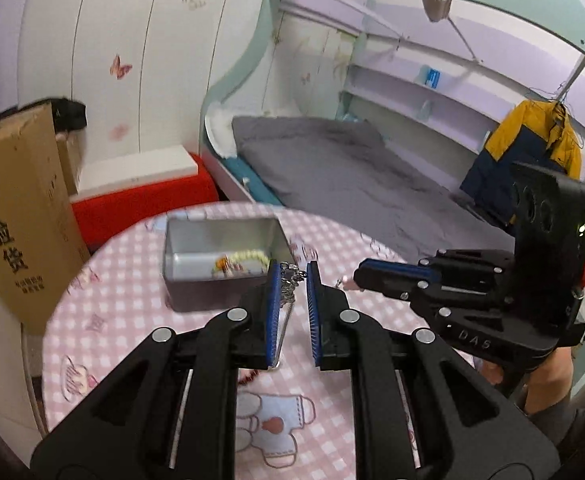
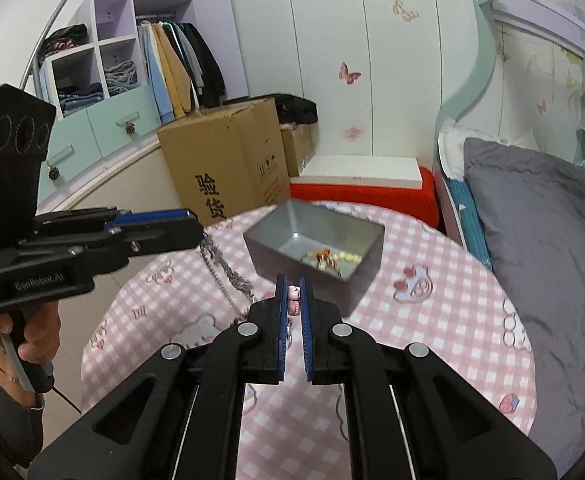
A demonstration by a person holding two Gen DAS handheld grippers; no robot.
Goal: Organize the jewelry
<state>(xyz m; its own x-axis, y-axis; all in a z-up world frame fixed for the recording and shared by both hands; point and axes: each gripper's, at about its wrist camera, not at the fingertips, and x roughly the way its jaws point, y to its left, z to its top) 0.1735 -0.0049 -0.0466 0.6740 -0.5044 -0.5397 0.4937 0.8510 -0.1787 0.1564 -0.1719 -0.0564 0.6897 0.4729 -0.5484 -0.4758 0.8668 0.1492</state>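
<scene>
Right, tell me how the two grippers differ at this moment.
The left gripper has its jaws parted, a silver chain draped from its tip; the right gripper is nearly closed, pinching a small pink charm. The left one's chain trails down to the table; the right one's charm sits wholly between the pads. Both are black with blue pads and hover near the metal tin.

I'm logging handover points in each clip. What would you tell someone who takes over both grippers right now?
Left gripper: jaws part open, silver chain hanging at their tips; whether it is pinched is unclear.
Right gripper: jaws shut on a small pink charm at the chain's other end.
Metal tin sits open on the checked table, beaded bracelet already inside.
Left to do: lower the chain into the tin and release.
</scene>
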